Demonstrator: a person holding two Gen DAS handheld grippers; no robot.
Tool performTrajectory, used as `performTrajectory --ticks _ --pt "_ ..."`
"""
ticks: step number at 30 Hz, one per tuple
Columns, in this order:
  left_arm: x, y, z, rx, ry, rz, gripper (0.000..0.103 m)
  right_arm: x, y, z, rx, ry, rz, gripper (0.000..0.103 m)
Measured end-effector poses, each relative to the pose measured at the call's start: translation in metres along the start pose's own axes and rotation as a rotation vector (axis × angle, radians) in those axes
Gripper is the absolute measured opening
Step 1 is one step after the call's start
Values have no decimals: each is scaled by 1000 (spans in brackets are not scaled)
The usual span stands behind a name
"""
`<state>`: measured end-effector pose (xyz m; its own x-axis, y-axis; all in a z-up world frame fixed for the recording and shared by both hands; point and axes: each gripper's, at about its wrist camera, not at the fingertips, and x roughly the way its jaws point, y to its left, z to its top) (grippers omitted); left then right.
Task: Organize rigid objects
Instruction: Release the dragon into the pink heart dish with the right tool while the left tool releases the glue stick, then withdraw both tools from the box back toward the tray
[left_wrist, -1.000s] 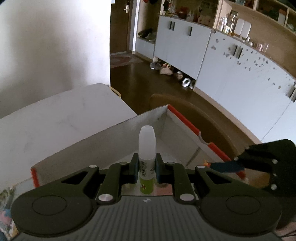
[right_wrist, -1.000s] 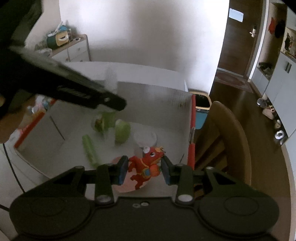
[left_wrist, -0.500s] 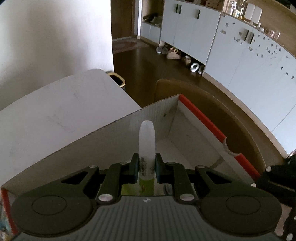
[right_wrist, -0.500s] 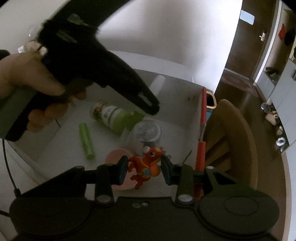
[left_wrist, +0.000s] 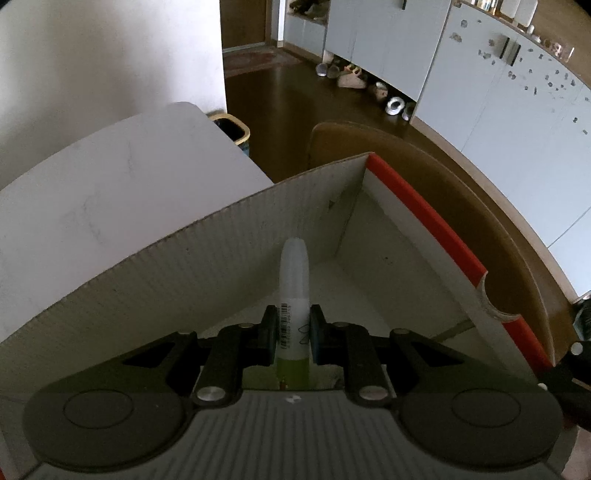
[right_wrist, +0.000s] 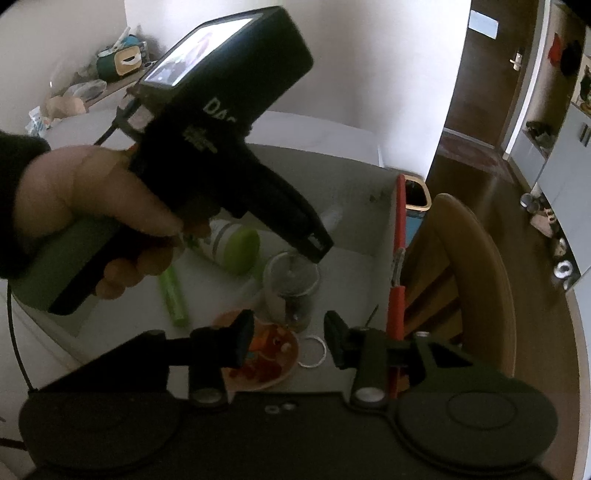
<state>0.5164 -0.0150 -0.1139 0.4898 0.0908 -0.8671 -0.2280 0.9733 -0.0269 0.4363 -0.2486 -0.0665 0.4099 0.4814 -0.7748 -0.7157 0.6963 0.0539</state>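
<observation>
My left gripper (left_wrist: 293, 328) is shut on a glue bottle (left_wrist: 293, 295) with a white cap and green base, held upright over the far corner of an open cardboard box (left_wrist: 424, 206) with red edges. In the right wrist view the left gripper body (right_wrist: 236, 147) and the hand holding it reach over the same box (right_wrist: 397, 229). My right gripper (right_wrist: 290, 338) is open and empty above the box. Below it a red toy figure (right_wrist: 269, 350) lies on a pink disc. A clear glass (right_wrist: 291, 288), a green-capped jar (right_wrist: 236, 247), a green stick (right_wrist: 171, 295) and a metal ring (right_wrist: 313, 352) lie inside.
The box stands on a white table (left_wrist: 92, 192). A wooden chair (right_wrist: 476, 277) stands right beside the box. A small bin (left_wrist: 231, 127) sits on the dark floor past the table. White cabinets (left_wrist: 498, 92) line the far wall.
My right gripper has opened and the red toy figure now lies in the box on the pink disc. My left gripper has moved lower into the box with the glue bottle.
</observation>
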Motion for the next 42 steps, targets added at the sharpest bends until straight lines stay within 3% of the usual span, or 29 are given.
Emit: performTrajectory --ticks 7,13,26,36,37,38,40,42 --pt "-11 2 -7 0 -6 2 18 -3 -3 1 21 -3 11 53" --pt "-26 -4 -10 3 -43 7 28 -10 2 4 29 -8 21 58" --pt "-88 8 -33 -40 -136 -8 29 -34 16 2 35 -39 29 66" --pt "-131 15 -53 -39 -201 -24 30 -57 30 5 43 -69 26 78" --pt "-133 14 -54 -37 -205 -22 37 -59 29 4 49 -74 28 79" --pt "-137 15 -56 -35 -212 -21 54 -61 29 5 55 -80 32 80" --pt "-148 17 -65 -35 -243 -17 75 -68 29 5 67 -92 43 85" --pt "-159 19 -72 -35 -270 -14 76 -76 31 4 78 -109 46 88"
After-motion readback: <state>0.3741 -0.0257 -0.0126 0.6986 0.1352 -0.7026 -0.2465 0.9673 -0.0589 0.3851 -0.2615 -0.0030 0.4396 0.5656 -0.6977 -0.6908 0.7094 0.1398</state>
